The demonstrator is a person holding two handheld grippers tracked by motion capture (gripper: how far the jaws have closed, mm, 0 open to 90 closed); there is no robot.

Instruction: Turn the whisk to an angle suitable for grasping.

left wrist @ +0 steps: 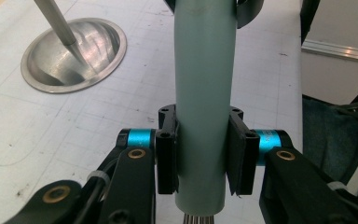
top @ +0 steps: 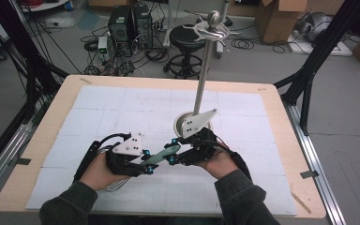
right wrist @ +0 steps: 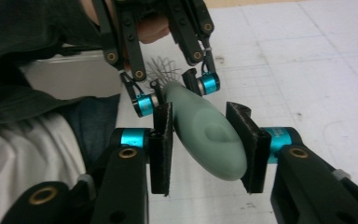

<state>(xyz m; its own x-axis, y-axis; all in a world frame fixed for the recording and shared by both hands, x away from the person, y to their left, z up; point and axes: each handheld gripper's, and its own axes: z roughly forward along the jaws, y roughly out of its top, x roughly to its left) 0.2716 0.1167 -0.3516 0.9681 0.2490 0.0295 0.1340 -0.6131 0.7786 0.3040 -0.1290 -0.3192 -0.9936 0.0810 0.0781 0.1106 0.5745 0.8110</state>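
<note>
White gridded matting is covering the wooden table (top: 272,101), and behind it a black stool (top: 185,40), computer towers (top: 129,21) and cardboard boxes (top: 281,16) are standing on the grey floor at the top of the frame. Near the middle of the high view, a metal stand (top: 201,79) is rising from its round base. Low in that view, a pale green whisk handle (top: 161,156) is spanning the two grippers. The left gripper (left wrist: 204,154) is clamping the handle, its pads pressing both sides, with wire loops showing at the bottom edge. The right gripper (right wrist: 209,147) is sitting around the handle's rounded end; its pads are lying close on both sides, one touching, though a firm grip cannot be told.
</note>
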